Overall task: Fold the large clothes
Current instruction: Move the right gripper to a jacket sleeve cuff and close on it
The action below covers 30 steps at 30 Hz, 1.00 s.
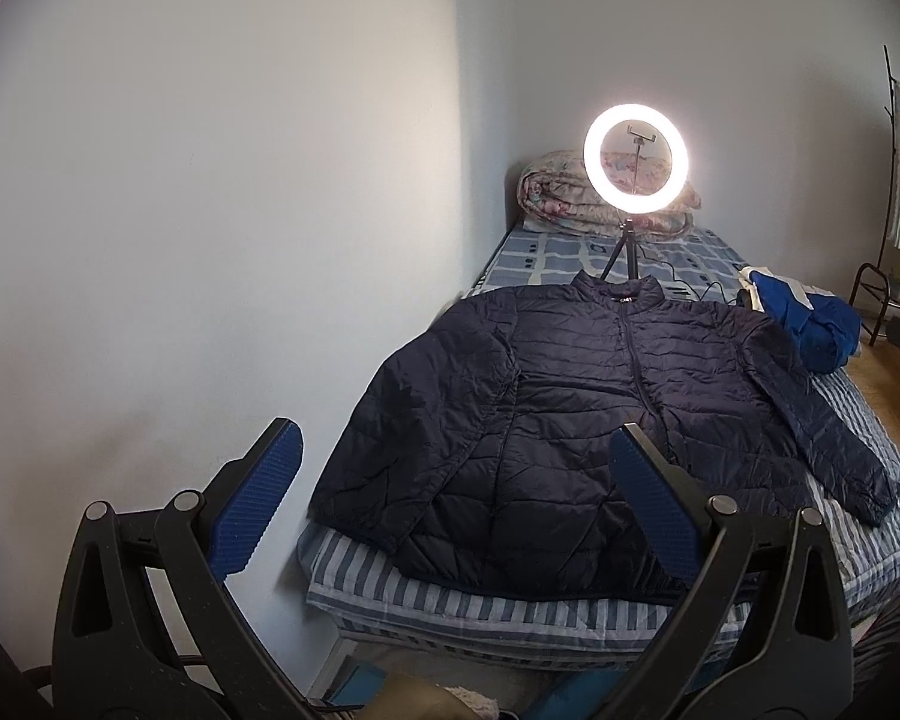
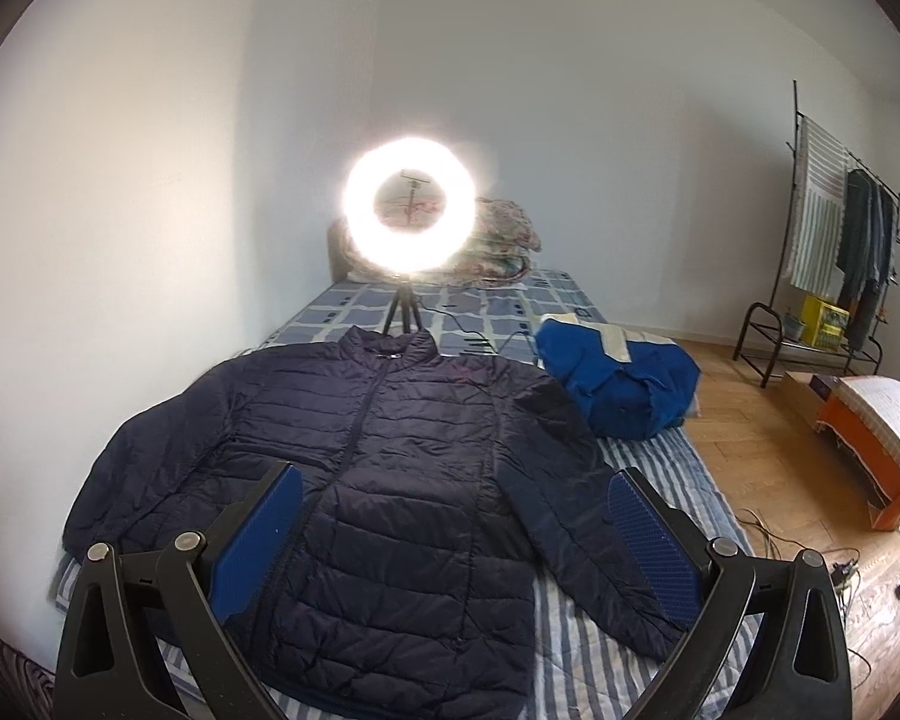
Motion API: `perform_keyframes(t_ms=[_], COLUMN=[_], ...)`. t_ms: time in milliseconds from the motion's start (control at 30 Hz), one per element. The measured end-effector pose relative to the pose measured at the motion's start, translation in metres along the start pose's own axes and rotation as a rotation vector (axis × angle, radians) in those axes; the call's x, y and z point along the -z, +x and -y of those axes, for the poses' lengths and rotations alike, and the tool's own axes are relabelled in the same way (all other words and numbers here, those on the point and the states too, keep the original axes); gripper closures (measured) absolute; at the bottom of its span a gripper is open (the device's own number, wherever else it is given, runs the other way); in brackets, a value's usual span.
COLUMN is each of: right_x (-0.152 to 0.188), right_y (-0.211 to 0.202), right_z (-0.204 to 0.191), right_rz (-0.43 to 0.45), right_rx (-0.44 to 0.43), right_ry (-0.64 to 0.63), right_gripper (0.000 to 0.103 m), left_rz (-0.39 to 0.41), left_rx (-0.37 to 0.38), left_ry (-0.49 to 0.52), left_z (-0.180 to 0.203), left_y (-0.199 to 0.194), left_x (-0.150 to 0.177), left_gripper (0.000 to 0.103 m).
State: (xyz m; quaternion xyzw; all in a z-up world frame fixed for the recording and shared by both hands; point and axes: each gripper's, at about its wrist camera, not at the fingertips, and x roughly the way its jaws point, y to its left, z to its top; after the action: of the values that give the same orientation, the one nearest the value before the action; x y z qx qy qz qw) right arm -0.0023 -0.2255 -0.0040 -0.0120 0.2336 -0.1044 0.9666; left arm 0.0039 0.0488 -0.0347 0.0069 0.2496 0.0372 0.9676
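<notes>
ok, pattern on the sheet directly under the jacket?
Blue-grey and white stripes on the sheet, under the dark navy quilted jacket. Clearest in the right wrist view.

Jacket (image 1: 570,420) hem behind right tong finger, quilt (image 2: 498,240) partly washed out by ring light (image 2: 411,204) glare, rack (image 2: 834,252) clothes indistinct

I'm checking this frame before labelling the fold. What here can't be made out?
- Left wrist view: part of the puffer jacket hem, hidden behind the right finger of the left tongs.
- Right wrist view: the folded quilt and the ring light holder, washed out by glare.
- Both views: the collar label, too small to read.
- Blue garment: bundled, type unclear.
</notes>
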Motion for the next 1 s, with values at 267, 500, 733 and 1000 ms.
perform_keyframes(t_ms=[267,500,733,1000], right_x=[-0.012,-0.009,0.025,0.072], right_y=[0.029,0.089,0.159,0.230], right_z=[-0.046,-0.126,-0.208,-0.272], right_rz=[0.086,-0.097,-0.356,-0.603], right_rx=[-0.237,-0.495,-0.690,-0.764], right_ry=[-0.026,-0.117,-0.137,-0.081], right_gripper=[0.000,0.001,0.022,0.049], left_rz=[0.008,-0.050,-0.100,-0.124], left_rx=[-0.063,-0.104,-0.090,-0.068], left_ry=[-0.005,-0.050,-0.068,-0.076], left_z=[-0.025,-0.048,-0.054,-0.051], left_y=[-0.009,-0.001,0.017,0.042], left_x=[0.016,0.033,0.043,0.043], left_gripper=[0.000,0.000,0.000,0.000])
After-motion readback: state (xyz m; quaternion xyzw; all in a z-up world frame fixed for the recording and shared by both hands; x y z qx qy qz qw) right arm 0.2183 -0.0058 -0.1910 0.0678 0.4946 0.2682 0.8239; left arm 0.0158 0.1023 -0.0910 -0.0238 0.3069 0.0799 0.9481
